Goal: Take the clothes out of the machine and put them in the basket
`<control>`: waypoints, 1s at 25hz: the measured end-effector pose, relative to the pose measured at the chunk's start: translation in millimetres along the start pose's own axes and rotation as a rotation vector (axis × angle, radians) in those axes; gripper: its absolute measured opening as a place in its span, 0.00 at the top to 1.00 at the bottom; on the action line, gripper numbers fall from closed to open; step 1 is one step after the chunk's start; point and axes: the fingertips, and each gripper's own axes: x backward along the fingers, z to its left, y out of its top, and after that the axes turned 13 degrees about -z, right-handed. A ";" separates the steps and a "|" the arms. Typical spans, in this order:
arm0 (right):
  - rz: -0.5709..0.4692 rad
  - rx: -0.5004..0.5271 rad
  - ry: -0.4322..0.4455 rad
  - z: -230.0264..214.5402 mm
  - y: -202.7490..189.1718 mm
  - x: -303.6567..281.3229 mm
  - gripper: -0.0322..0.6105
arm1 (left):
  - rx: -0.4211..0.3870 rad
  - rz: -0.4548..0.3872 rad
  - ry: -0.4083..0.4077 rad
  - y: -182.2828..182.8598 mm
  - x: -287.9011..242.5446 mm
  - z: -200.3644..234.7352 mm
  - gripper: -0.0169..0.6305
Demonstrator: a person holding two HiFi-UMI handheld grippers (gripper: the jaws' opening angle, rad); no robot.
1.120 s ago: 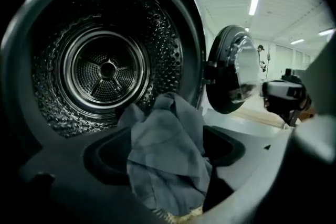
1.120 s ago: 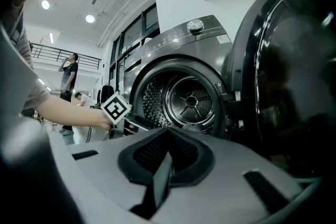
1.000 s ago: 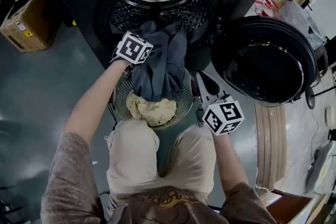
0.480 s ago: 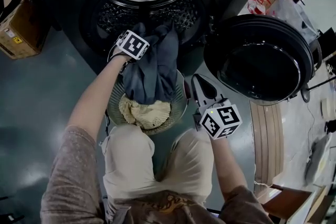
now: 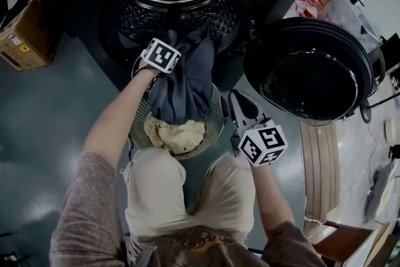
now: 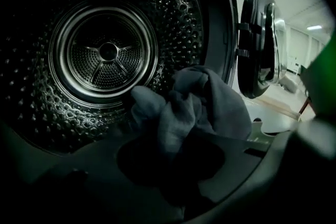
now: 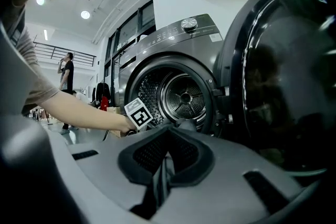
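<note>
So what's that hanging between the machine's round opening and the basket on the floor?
A dark blue-grey garment drapes from the drum opening down into the basket, over a cream cloth. The head view shows it.

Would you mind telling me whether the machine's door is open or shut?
Open: the round door is swung out to the right, leaving the perforated drum exposed, a dark garment hanging from it.
</note>
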 end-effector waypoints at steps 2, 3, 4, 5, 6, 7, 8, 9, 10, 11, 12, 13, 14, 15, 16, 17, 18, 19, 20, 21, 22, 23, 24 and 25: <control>-0.005 -0.002 0.001 -0.2 1.5 1.1 0.95 | 0.054 -0.010 -0.025 -0.2 10.5 -5.7 0.85; -0.008 -0.002 0.001 -0.4 2.3 1.6 0.95 | 0.069 -0.018 -0.040 -0.3 17.1 -10.2 0.85; -0.010 -0.003 0.003 -0.5 3.2 1.9 0.95 | 0.074 -0.026 -0.055 -0.8 24.8 -15.6 0.86; -0.012 -0.004 0.006 -0.3 4.1 1.8 0.95 | 0.074 -0.033 -0.070 -1.7 33.4 -21.4 0.86; -0.015 -0.004 0.010 -0.1 5.2 1.4 0.95 | 0.071 -0.039 -0.085 -2.7 43.0 -27.4 0.86; -0.017 -0.005 0.014 0.0 6.1 0.9 0.95 | 0.071 -0.044 -0.100 -3.8 53.0 -33.6 0.86; -0.019 -0.006 0.018 0.2 7.0 0.4 0.95 | 0.074 -0.049 -0.115 -4.9 63.1 -40.3 0.86; -0.021 -0.007 0.023 0.5 7.7 -0.4 0.95 | 0.081 -0.054 -0.131 -5.8 73.5 -47.2 0.86; -0.022 -0.009 0.028 1.2 8.4 -1.3 0.95 | 0.089 -0.061 -0.147 -6.4 84.0 -54.0 0.86; -0.023 -0.009 0.034 2.2 8.9 -2.4 0.95 | 0.096 -0.070 -0.162 -6.4 94.9 -60.7 0.86; -0.024 -0.008 0.040 3.4 9.4 -3.5 0.95 | 0.102 -0.079 -0.176 -6.1 105.7 -67.4 0.86; -0.024 -0.007 0.046 4.5 9.9 -4.7 0.95 | 0.105 -0.086 -0.189 -5.8 116.3 -74.1 0.86; -0.025 -0.007 0.052 5.6 10.3 -5.9 0.95 | 0.106 -0.091 -0.201 -5.5 126.3 -80.9 0.86; -0.027 -0.008 0.058 6.7 10.7 -7.0 0.95 | 0.106 -0.093 -0.214 -5.3 135.8 -88.0 0.87; -0.029 -0.009 0.062 7.9 10.9 -7.9 0.95 | 0.106 -0.094 -0.227 -5.0 144.8 -95.2 0.87; -0.031 -0.012 0.067 9.5 10.9 -8.8 0.95 | 0.106 -0.094 -0.241 -4.9 153.2 -102.5 0.87; -0.031 -0.014 0.072 11.5 10.7 -9.5 0.95 | 0.108 -0.091 -0.254 -5.2 161.2 -109.6 0.87; -0.032 -0.016 0.078 13.8 10.3 -10.3 0.95 | 0.112 -0.088 -0.269 -5.9 168.6 -116.5 0.87; -0.031 -0.018 0.084 16.2 9.8 -11.2 0.95 | 0.117 -0.082 -0.285 -7.0 175.1 -123.3 0.87; -0.031 -0.019 0.091 18.5 9.5 -12.2 0.95 | 0.121 -0.075 -0.300 -8.6 180.3 -129.3 0.86; -0.031 -0.020 0.097 20.6 9.2 -13.3 0.95 | 0.119 -0.069 -0.311 -10.1 183.6 -133.9 0.85; -0.032 -0.022 0.101 22.4 9.0 -14.1 0.95 | 0.111 -0.069 -0.312 -10.7 185.1 -136.0 0.82; -0.033 -0.023 0.103 23.9 8.8 -14.5 0.95 | 0.100 -0.076 -0.304 -9.8 185.0 -135.7 0.74; -0.033 -0.025 0.104 24.8 8.6 -14.4 0.95 | 0.090 -0.090 -0.293 -7.0 183.5 -133.2 0.64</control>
